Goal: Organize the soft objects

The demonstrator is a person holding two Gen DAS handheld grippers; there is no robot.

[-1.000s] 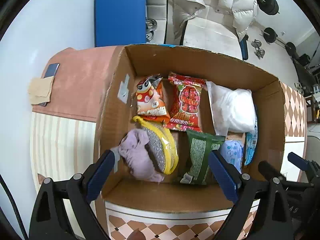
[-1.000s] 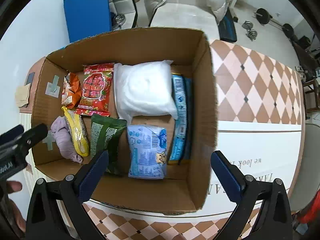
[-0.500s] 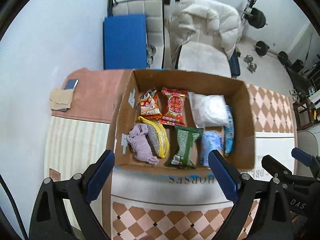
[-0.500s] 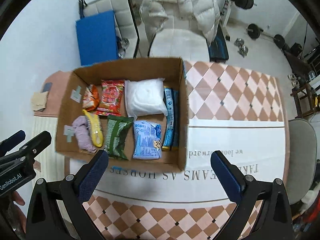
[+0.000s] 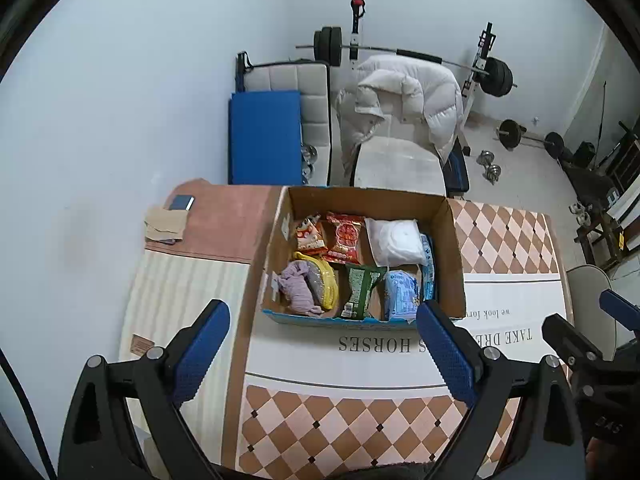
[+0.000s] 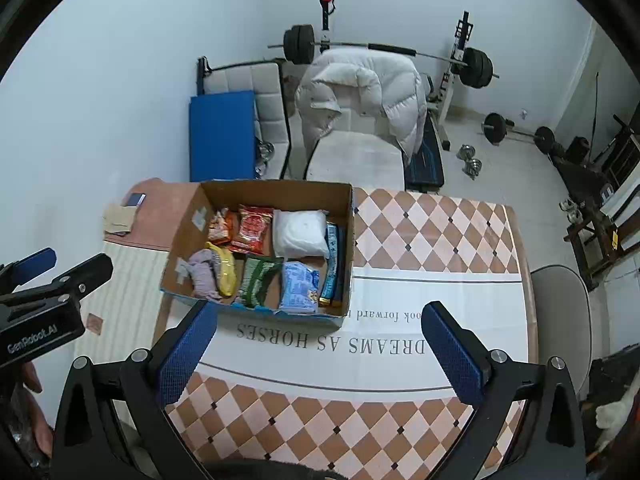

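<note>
The cardboard box [image 5: 362, 256] sits mid-frame on the checkered table [image 5: 500, 236], packed with snack bags, a white pillow pack [image 5: 394, 240] and a purple cloth [image 5: 298, 288]. Left tongs [image 5: 322, 350] and right tongs [image 6: 316, 346] both hang wide with nothing in them, near the bottom edge

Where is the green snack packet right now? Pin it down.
The green snack packet lies in the cardboard box, front row in the right wrist view, between the yellow pouch on its left and the light blue packet on its right.

The cardboard box [image 5: 454, 264] hides part of the tablecloth lettering [image 5: 436, 340].
</note>
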